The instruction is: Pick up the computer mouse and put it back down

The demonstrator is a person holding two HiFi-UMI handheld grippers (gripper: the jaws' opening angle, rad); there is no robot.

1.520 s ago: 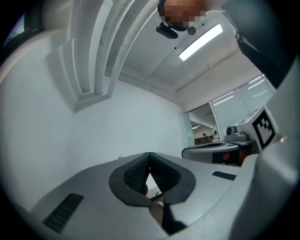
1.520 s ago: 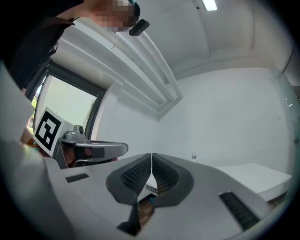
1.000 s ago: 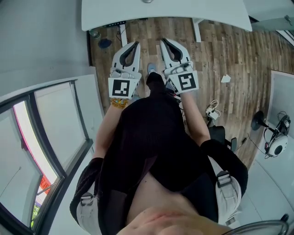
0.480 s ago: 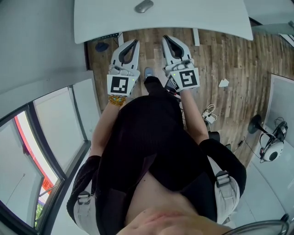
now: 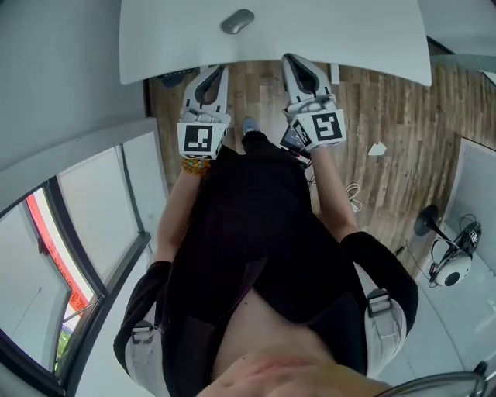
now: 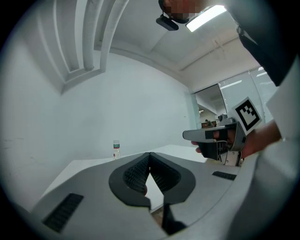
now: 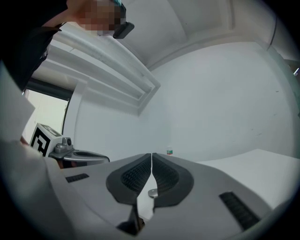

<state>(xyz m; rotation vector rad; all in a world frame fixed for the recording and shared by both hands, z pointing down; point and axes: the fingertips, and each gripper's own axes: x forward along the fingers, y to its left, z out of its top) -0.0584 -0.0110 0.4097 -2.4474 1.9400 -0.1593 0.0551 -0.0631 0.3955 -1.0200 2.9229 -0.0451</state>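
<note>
Left gripper [image 5: 214, 71] and right gripper [image 5: 293, 60] both clenched empty, level at desk [image 5: 349, 39] near edge, computer mouse [image 5: 237, 21] ahead untouched: likely pre-grasp approach.

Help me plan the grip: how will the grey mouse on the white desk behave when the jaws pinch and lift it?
Probably rigid: the mouse looks like a smooth, hard shell. Its rounded sides may let a grip slip. It lies flat on the smooth desk, so a nudge would likely slide it, not roll or tip it.
</note>
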